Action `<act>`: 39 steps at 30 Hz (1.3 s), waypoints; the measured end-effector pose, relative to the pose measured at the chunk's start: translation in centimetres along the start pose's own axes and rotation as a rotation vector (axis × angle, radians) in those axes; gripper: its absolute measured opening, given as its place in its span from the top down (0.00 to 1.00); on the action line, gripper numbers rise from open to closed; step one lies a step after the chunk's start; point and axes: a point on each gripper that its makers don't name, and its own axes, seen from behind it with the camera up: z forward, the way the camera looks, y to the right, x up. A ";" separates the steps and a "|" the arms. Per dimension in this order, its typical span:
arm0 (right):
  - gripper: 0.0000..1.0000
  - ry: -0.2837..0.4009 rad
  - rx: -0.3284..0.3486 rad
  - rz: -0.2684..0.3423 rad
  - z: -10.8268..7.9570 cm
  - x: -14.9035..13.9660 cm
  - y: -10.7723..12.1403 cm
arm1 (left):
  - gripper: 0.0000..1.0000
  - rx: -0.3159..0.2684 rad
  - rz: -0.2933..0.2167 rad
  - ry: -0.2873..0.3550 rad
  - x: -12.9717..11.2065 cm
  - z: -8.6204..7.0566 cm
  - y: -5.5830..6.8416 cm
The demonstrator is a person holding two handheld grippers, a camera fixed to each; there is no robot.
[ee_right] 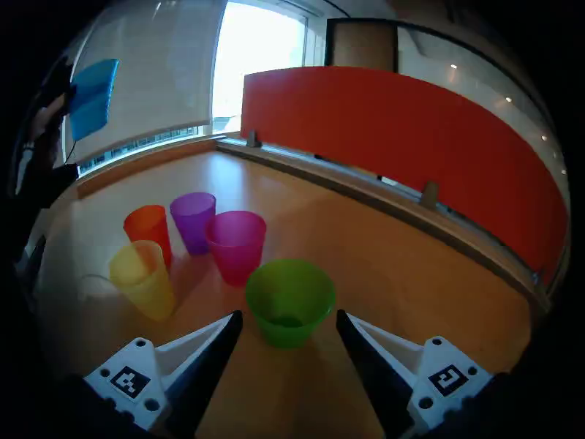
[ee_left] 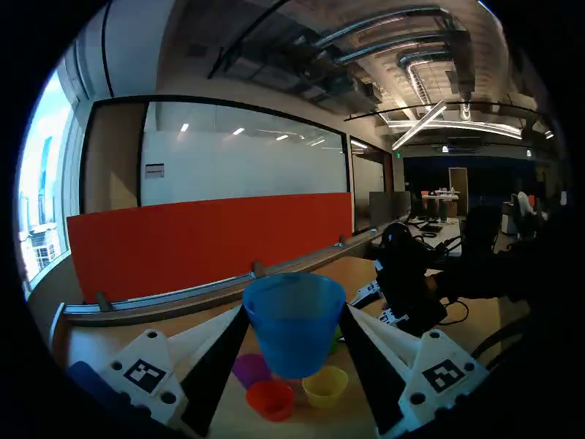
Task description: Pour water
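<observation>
In the left gripper view my left gripper (ee_left: pixel 294 311) is shut on a translucent blue cup (ee_left: pixel 294 329), held upright well above the wooden table (ee_left: pixel 131 340). That blue cup (ee_right: pixel 93 99) also appears high at the upper left of the right gripper view. A green cup (ee_right: pixel 290 300) stands on the table (ee_right: pixel 409 271) between the fingers of my right gripper (ee_right: pixel 287 316). The fingers flank it with small gaps, so this gripper is open. The green cup has a dark patch at its bottom.
Left of the green cup stand a magenta cup (ee_right: pixel 236 245), a purple cup (ee_right: pixel 193 221), an orange cup (ee_right: pixel 148 230) and a yellow cup (ee_right: pixel 142 278). A red divider panel (ee_right: pixel 409 139) runs along the table's far edge. Dark equipment (ee_left: pixel 406 282) lies on the right.
</observation>
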 end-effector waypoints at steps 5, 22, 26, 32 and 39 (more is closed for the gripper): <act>0.01 -0.002 0.012 0.005 1.1 0.2 -0.2 | 0.14 0.006 0.005 -0.005 -0.2 -0.1 -0.4; 0.03 -0.003 0.008 0.007 2.6 0.1 0.1 | 0.15 0.018 0.007 -0.018 -0.8 -0.3 -1.2; 0.08 0.003 0.011 0.006 2.9 0.2 -0.1 | 0.15 0.019 0.008 -0.017 -0.8 -0.3 -1.3; 0.09 0.020 0.023 0.022 2.6 0.6 -0.4 | 0.14 0.022 0.007 -0.020 -0.9 -0.3 -1.5; 0.09 0.080 0.032 0.045 0.8 3.0 -0.6 | 0.15 0.024 0.009 -0.018 -0.7 -0.4 -1.6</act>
